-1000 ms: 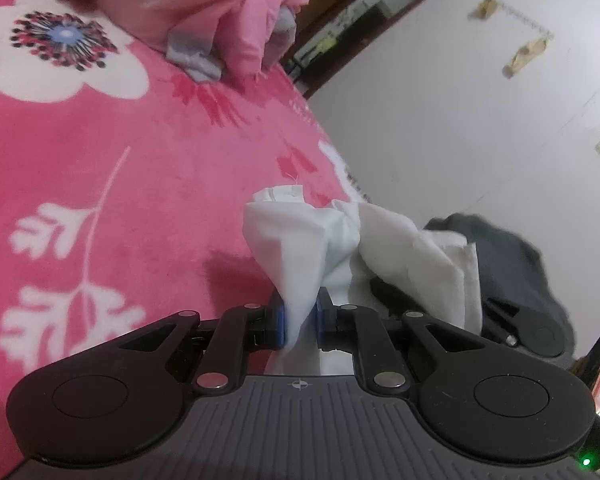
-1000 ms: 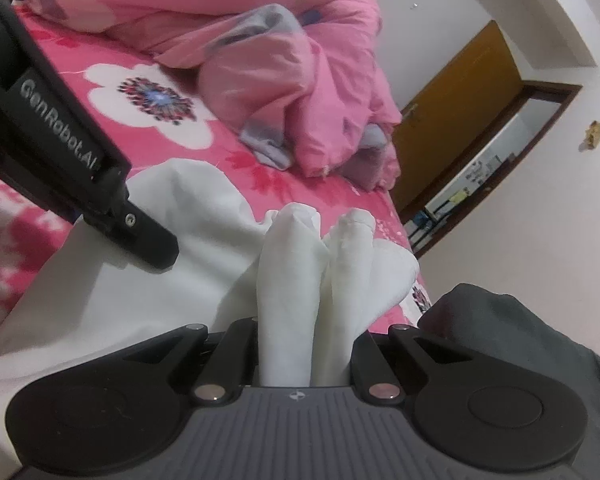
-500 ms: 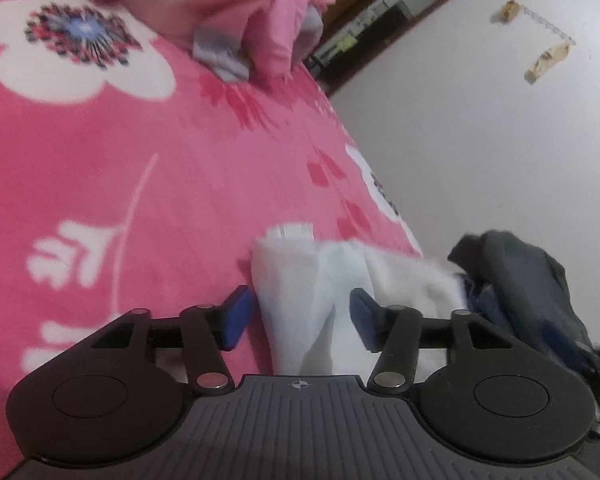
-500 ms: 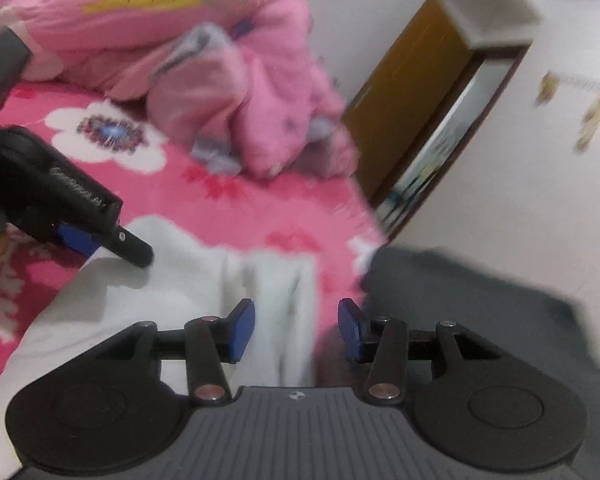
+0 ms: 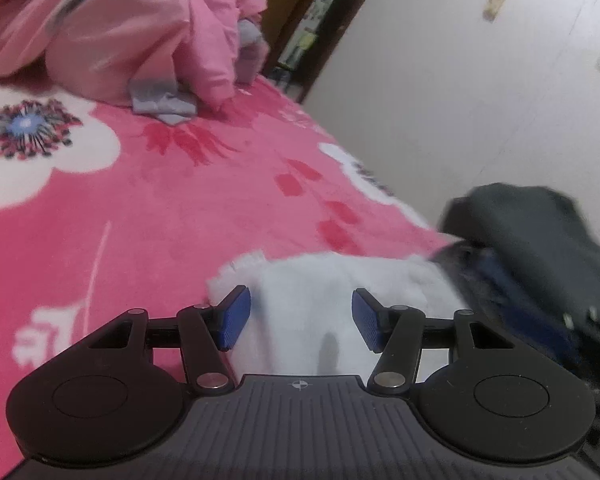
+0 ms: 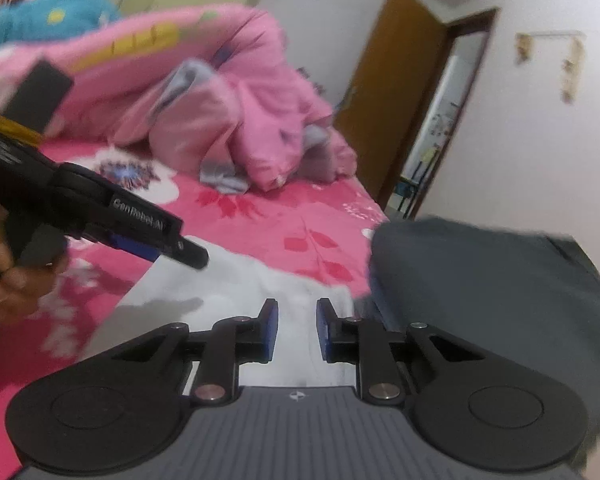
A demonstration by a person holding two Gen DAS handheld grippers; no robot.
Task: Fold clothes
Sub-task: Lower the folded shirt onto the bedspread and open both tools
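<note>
A white garment (image 5: 300, 292) lies flat on the pink flowered bedspread (image 5: 140, 216). My left gripper (image 5: 300, 318) hovers just above its far edge, open, blue pads apart with nothing pressed between them. In the right wrist view the same white garment (image 6: 228, 284) spreads under my right gripper (image 6: 296, 330), whose jaws are closing with a narrow gap and no cloth pinched. The left gripper (image 6: 180, 250), held by a hand (image 6: 8, 276), shows at the left of that view.
A dark grey garment (image 6: 480, 280) lies piled at the right, beside the white one (image 5: 540, 240). A rumpled pink quilt (image 6: 220, 108) fills the far end of the bed. A brown door (image 6: 396, 108) and a white wall stand to the right.
Both grippers let go of the bunched white cloth and lifted back. The cloth dropped flat onto the bed. The right jaws opened wide, then narrowed again.
</note>
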